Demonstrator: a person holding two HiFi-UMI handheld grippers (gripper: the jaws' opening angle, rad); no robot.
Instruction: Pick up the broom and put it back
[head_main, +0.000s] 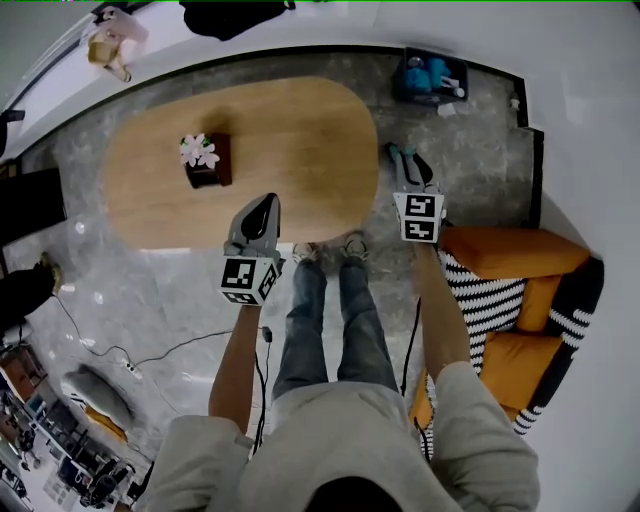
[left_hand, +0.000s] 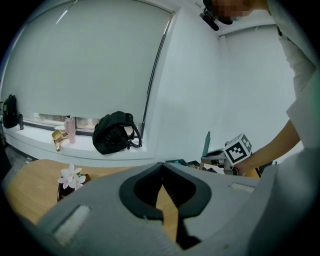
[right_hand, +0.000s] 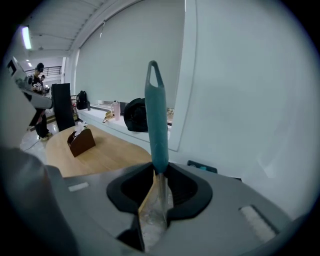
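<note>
The broom shows only as a teal handle (right_hand: 156, 125) with a loop at its top, standing upright between the jaws of my right gripper (right_hand: 160, 172), which is shut on it. In the head view the right gripper (head_main: 410, 172) is just off the table's right end, and the teal handle (head_main: 403, 157) pokes out past it; the broom's head is hidden. My left gripper (head_main: 264, 208) hovers over the table's near edge, its jaws (left_hand: 161, 169) shut with nothing between them. From the left gripper view, the right gripper (left_hand: 218, 156) and the teal handle (left_hand: 207, 143) stand to the right.
An oval wooden table (head_main: 300, 130) carries a brown tissue box with a white flower (head_main: 207, 160). A dark bin with blue items (head_main: 430, 78) sits by the far wall. An orange and striped armchair (head_main: 520, 300) stands on the right. Cables (head_main: 150, 355) lie on the floor.
</note>
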